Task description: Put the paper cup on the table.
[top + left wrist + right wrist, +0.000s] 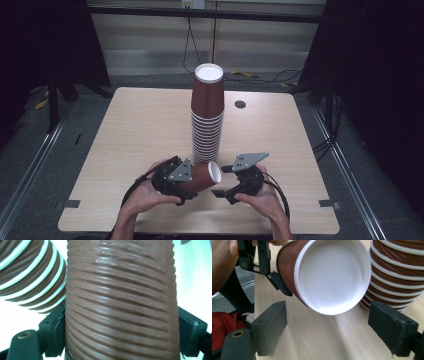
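**A:** Where are the grippers, and what are they doing?

**B:** The left gripper point(192, 181) is clamped on a brown paper cup point(202, 176), one jaw pressing each side of its ribbed wall. The cup lies on its side just above the near edge of the table point(140, 130), white mouth turned toward the right gripper point(222, 192). That one is spread wide, jaws apart with nothing between them — facing the cup's open rim from close by.

**B:** Just behind stands a tall stack of cups point(207, 117), upside down, near the table's middle.

**A:** How would the cup handle?

**B:** Likely very light and thin-walled — easy to crush if squeezed hard. The ribbing should give grip, so slipping seems unlikely. The rolled rim looks like the stiffest part; I'd judge a hold near it, or on the base, safer than mid-wall.
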Available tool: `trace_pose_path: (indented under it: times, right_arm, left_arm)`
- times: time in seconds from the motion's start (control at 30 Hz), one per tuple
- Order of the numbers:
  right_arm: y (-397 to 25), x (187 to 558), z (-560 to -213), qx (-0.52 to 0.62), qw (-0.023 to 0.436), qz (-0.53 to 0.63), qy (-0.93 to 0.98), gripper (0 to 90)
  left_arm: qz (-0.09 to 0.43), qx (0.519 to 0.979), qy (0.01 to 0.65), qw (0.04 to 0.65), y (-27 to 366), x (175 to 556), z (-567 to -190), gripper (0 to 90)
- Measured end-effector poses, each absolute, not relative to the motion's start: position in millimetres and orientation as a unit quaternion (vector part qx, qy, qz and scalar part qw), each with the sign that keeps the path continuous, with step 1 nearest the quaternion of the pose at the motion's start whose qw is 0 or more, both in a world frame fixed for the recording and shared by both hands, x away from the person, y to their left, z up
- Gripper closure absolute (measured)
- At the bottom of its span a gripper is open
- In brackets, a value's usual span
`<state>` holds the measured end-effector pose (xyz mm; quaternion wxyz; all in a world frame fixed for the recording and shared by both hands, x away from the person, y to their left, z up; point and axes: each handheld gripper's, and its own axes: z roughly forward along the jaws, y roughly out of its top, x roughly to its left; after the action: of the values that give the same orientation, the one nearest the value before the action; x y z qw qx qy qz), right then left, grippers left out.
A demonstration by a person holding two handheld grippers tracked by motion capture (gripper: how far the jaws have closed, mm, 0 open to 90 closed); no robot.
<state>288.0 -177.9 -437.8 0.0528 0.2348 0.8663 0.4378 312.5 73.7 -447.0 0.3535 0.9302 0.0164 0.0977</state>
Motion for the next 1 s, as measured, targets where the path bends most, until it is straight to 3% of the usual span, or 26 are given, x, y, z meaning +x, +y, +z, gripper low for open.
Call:
trace_pose_path:
  times: [0.5,0.57,0.93,1.0]
  right_arm:
    - [-170,294,-438,0.221,0.022,0.4,0.889,15.6]
    - [-167,296,-439,0.219,0.011,0.378,0.9,19.6]
    - [-163,302,-438,0.205,0.001,0.373,0.905,15.2]
    - [-161,303,-436,0.196,-0.001,0.371,0.908,14.4]
  left_arm:
    - [0.108,0.946,-0.004,0.305,60,306,-438,15.4]
    - [0.11,0.947,-0.01,0.301,58,306,-437,15.4]
    - [0.103,0.953,-0.01,0.286,51,303,-443,15.4]
    - [0.109,0.958,-0.035,0.265,51,307,-440,15.2]
